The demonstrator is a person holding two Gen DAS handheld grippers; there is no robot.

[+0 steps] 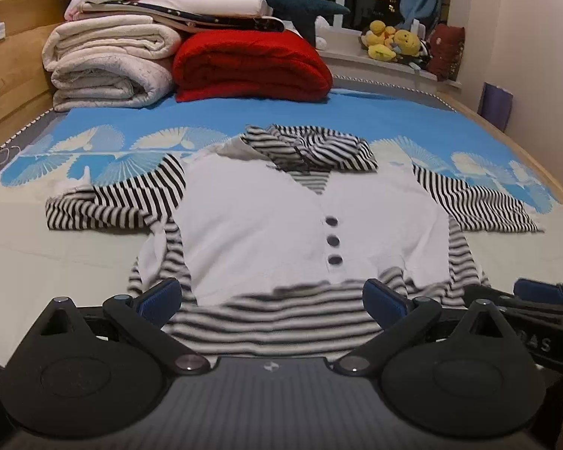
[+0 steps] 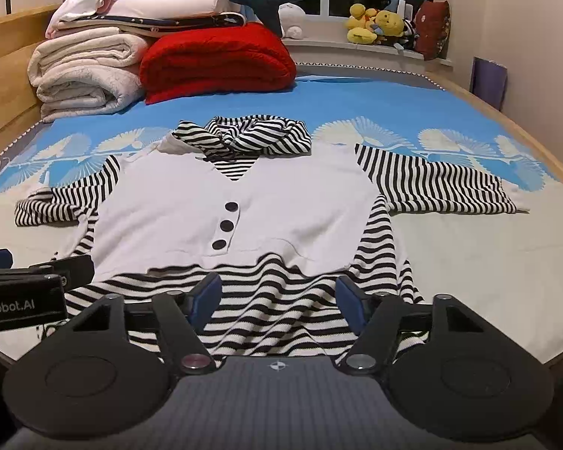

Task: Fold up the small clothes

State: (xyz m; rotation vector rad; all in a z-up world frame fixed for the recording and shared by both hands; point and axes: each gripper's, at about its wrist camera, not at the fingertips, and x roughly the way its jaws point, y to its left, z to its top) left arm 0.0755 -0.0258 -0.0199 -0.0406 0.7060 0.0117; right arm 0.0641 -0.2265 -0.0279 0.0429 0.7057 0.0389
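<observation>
Top (image 1: 251, 217) lies flat, face up on bed (image 1: 37, 262), sleeves out. Left claw (image 1: 272, 300) spread wide over hem; right claw (image 2: 277, 300) spread too, beside it, gripping nothing.

Only two scraps of lettering could be read. In the right wrist view, white print reading "nRobot.AI" sat on the black body of the left gripper (image 2: 22, 305), its start cut off by the picture's left edge. In the left wrist view, the right gripper (image 1: 544, 345) carried pale letters that looked like "DAS" on its black arm, the rest hidden. No readable print showed on the garment or bedding.
</observation>
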